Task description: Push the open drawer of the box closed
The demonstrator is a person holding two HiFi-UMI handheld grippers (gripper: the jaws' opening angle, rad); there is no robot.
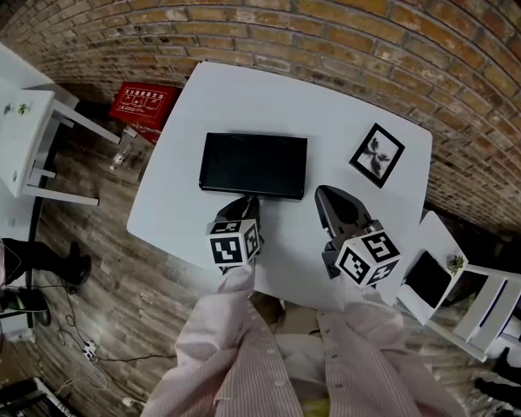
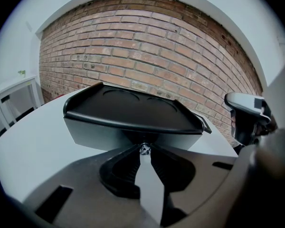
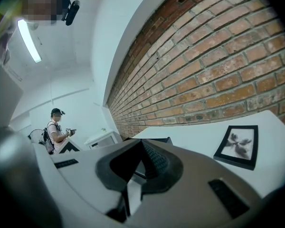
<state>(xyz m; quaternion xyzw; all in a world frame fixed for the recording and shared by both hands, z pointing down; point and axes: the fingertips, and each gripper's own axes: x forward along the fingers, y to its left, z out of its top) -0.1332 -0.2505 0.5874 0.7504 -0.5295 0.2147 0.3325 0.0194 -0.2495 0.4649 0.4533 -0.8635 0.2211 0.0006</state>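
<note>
The white tabletop (image 1: pixel 178 159) carries the black box (image 1: pixel 253 164) at its middle. Its grey drawer front (image 2: pixel 97 136) faces the person and seems nearly in. The left gripper (image 1: pixel 246 201) has its fingers pinched on the small knob (image 2: pixel 143 149), probably to steer the push. The right gripper (image 1: pixel 333 200) hangs beside it, fingers together and empty.

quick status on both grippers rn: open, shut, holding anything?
Left gripper: shut on the drawer knob of the box.
Right gripper: shut, nothing between its jaws.
</note>
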